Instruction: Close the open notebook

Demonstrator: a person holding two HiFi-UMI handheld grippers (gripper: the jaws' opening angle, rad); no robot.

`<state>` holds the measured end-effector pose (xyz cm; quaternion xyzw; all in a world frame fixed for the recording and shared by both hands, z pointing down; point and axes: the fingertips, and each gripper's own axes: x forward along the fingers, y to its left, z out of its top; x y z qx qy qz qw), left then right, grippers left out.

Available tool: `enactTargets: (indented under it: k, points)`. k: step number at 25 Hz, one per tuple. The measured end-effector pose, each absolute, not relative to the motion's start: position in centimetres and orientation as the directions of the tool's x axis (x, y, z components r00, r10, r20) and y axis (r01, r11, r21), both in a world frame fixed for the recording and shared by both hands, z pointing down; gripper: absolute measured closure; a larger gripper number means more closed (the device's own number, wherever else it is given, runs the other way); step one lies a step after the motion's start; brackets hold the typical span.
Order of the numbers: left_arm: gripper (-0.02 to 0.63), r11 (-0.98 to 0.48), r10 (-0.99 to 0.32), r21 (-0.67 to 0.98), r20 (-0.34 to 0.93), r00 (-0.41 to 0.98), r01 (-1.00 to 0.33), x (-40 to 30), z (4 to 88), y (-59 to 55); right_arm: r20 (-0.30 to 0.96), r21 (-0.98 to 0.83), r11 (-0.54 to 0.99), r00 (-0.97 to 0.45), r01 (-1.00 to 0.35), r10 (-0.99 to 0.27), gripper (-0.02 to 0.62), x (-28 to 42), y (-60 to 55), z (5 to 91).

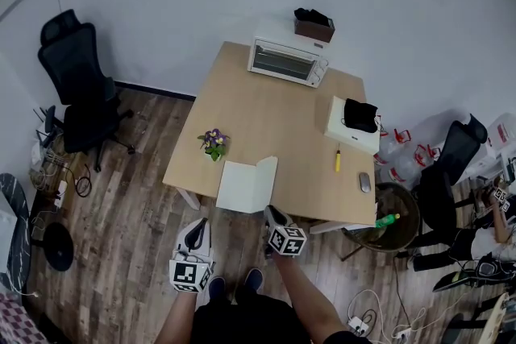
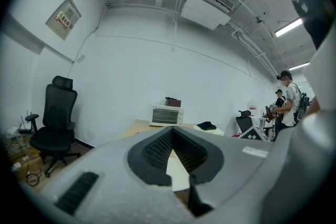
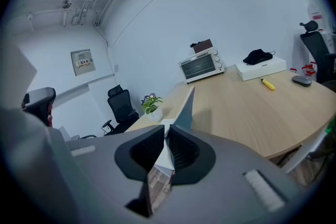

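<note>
- Your right gripper (image 3: 166, 136) is clamped on the notebook (image 1: 242, 188). In the right gripper view a white sheet runs straight between the pads, and they sit tight on it.
- The grip is at the near right corner of the notebook, on the half that's lifted.
- The notebook sits at the near edge of the table (image 1: 274, 105), right in front of you. Its left half lies flat. Its right half stands tilted up off the wood and isn't down on the left half yet, so it's not closed.
- Your left gripper (image 1: 201, 223) is off the table, out over the floor (image 1: 137, 197) just short of the near edge. It's near the notebook but not touching it. Its jaws meet at the tips with nothing between them, and you just see the table through the gap behind them.
- A little plant (image 1: 214, 143) stands just beside the notebook's far left corner.
- Over on the right side of the table are a yellow marker (image 1: 338, 160) and a mouse (image 1: 364, 182), both well apart from the notebook.
- Further back there's a white box (image 1: 339, 129) with something black (image 1: 360, 114) on top. A toaster oven (image 1: 286, 62) stands at the far edge.
</note>
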<state>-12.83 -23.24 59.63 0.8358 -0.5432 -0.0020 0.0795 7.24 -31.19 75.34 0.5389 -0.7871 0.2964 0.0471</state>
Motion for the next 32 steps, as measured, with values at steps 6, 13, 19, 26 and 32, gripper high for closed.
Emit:
enactTargets:
  k: [6,13,19,26,32]
  points:
    - [0.61,-0.387,-0.912,0.132,0.087,0.4,-0.912,-13.3,59.6,-22.9,0.393,-0.401,0.279,-0.439,-0.872,-0.808,0.552,6.0,-31.5,75.0]
    - [0.609,-0.388,-0.913,0.135,0.084,0.4,-0.912,-13.5,59.4,-22.8,0.405,-0.365,0.336,-0.473,-0.868,-0.782,0.548,4.2,-31.8,74.6]
    - [0.609,-0.388,-0.913,0.14,0.074,0.4,-0.911,-13.7,59.3,-22.9,0.399,-0.325,0.397,-0.505,-0.858,-0.765,0.531,2.4,-32.2,74.0]
    - [0.609,-0.372,-0.92,0.136,0.079,0.384,-0.918,-14.6,59.3,-22.7,0.385,-0.332,0.43,-0.537,-0.84,-0.751,0.526,0.8,-32.9,73.4]
    - [0.609,-0.349,-0.929,0.154,0.071,0.363,-0.924,-15.3,59.1,-22.9,0.385,-0.329,0.447,-0.55,-0.832,-0.741,0.518,0.3,-32.7,73.5]
